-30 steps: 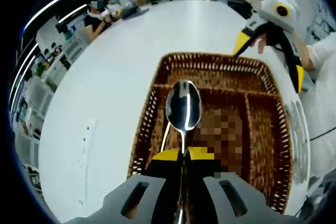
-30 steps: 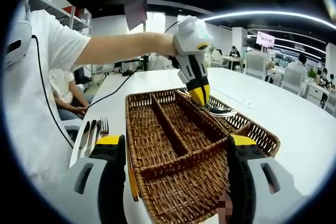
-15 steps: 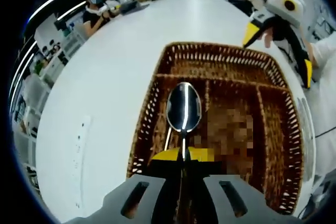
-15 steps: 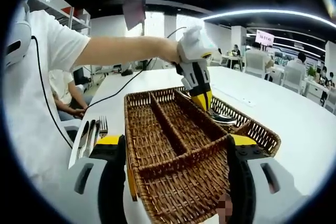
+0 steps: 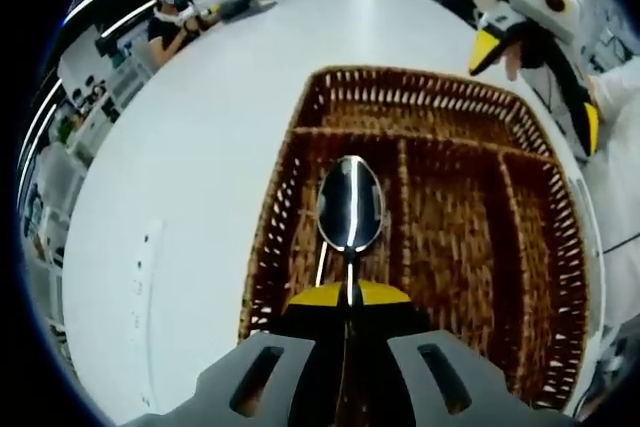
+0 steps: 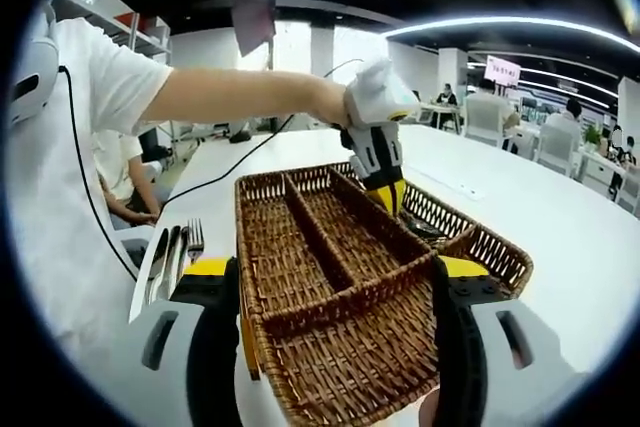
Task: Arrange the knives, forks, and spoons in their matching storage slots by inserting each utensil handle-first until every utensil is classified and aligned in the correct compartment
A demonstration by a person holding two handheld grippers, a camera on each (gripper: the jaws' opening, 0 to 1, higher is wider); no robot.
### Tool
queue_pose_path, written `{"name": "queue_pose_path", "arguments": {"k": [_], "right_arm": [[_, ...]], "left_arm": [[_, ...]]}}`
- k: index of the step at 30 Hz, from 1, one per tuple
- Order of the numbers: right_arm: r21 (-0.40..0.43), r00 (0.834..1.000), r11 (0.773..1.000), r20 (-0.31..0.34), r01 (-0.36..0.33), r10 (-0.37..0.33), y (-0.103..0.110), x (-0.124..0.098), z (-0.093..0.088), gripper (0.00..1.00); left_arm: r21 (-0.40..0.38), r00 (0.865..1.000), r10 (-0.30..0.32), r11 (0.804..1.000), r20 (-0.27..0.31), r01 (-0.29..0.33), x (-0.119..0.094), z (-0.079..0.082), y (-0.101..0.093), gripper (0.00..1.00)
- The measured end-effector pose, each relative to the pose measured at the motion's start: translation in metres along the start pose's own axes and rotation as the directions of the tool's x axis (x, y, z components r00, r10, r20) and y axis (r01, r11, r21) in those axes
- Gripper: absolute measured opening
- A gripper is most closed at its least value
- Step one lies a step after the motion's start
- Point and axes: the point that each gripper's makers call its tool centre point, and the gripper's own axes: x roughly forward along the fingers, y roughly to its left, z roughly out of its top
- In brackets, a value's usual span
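My left tongs (image 5: 349,292) pinch spoon (image 5: 349,203) over tray (image 5: 430,107); right tongs (image 6: 340,277) spread. Spoon may land in the wrong slot.

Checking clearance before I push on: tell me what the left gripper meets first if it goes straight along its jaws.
The left gripper, shut on the spoon, points into the wicker tray; the spoon would probably reach the leftmost compartment's floor first, though depth is unclear.
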Motion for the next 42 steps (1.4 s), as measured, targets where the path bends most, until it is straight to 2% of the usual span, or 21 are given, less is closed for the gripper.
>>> {"name": "queue_pose_path", "arguments": {"k": [12,25,34,42], "right_arm": [[0.003,1.0,1.0,0.0,-0.004,0.004,0.0009,0.0,-0.0012,0.83],[0.009,1.0,1.0,-0.007,-0.007,0.007,0.0021,0.0023,-0.0053,0.82],[0.011,1.0,1.0,-0.006,-0.009,0.009,0.0037,0.003,-0.0055,0.82],[0.009,1.0,1.0,-0.008,-0.01,0.01,0.0037,0.0031,-0.0051,0.82]], "left_arm": [[0.005,1.0,-0.009,1.0,-0.008,0.009,0.0043,-0.0023,0.0016,0.02],[0.092,0.999,-0.035,0.995,-0.021,0.037,0.0085,-0.0028,-0.0032,0.02],[0.043,1.0,-0.009,0.999,-0.021,0.01,0.009,-0.0055,0.0004,0.04],[0.038,0.999,0.014,0.999,-0.033,-0.013,0.0051,-0.0055,0.0026,0.05]]}}
